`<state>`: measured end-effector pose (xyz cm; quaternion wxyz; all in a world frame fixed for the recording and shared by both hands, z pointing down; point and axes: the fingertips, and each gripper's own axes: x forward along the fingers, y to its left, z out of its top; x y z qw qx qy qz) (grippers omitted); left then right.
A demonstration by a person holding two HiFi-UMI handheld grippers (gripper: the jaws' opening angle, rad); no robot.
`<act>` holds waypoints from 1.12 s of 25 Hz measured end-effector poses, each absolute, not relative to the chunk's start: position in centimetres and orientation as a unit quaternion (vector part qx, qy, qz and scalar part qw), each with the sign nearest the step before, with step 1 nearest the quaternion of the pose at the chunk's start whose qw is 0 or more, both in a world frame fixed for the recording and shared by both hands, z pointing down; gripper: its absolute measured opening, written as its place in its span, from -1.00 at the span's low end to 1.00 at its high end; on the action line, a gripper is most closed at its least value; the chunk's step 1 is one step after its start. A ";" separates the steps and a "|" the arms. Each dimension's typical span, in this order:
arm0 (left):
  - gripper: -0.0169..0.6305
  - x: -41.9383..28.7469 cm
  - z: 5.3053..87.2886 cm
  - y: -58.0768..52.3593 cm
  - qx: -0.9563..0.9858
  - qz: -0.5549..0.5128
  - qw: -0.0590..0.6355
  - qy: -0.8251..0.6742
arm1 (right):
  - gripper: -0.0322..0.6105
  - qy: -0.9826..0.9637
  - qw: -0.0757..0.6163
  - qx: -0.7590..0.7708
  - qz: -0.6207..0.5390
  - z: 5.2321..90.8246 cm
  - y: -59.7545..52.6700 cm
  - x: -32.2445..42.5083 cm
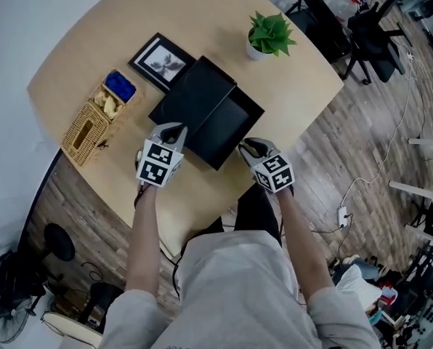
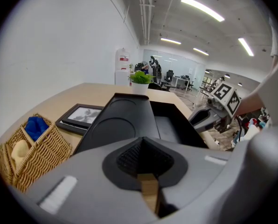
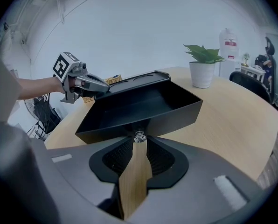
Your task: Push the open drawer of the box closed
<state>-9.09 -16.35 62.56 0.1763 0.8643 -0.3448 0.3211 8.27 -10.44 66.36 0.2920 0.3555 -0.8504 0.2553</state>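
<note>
Head view: one rounded table of pale wood grain [image 1: 296,86] fills the upper left of the frame. At its centre sits one matte black rectangular box [image 1: 195,93], its single black drawer [image 1: 231,122] pulled out toward the lower right. The left gripper [image 1: 171,131] rests at the box's lower left edge and the right gripper [image 1: 247,147] at the drawer's front. Further left lie one black picture frame [image 1: 160,62] and one woven wicker basket [image 1: 86,133]. One green potted plant in a white pot [image 1: 269,33] stands above the box.

Left gripper view: the two grey jaws are pressed together at their tips and hold nothing. The box's smooth lid, with a round recess, lies just beyond them at frame centre.

Right gripper view: the two jaws stand a narrow slit apart over bare wood. One small clear knob [image 3: 139,136] on the drawer's front sits right at their tips; whether they pinch it does not show.
</note>
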 end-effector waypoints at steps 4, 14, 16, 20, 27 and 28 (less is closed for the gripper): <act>-0.79 -9.1 62.6 -16.2 0.862 0.323 0.178 -0.347 | -0.68 -0.851 0.297 0.352 0.252 66.5 -10.6 8.2; -0.79 -9.0 62.4 -16.1 0.864 0.321 0.178 -0.345 | -0.68 -0.848 0.302 0.357 0.250 66.5 -10.7 8.2; -0.79 -9.0 62.4 -16.2 0.864 0.321 0.179 -0.344 | -0.68 -0.846 0.300 0.359 0.255 66.4 -10.6 8.3; -0.79 -9.0 62.5 -16.2 0.864 0.322 0.180 -0.343 | -0.68 -0.846 0.293 0.364 0.255 66.2 -10.7 8.2; -0.79 -8.9 62.4 -16.2 0.863 0.323 0.184 -0.342 | -0.68 -0.848 0.284 0.368 0.255 65.8 -10.7 8.0; -0.79 -8.9 62.4 -16.2 0.863 0.323 0.184 -0.342 | -0.68 -0.847 0.284 0.369 0.255 65.8 -10.7 7.9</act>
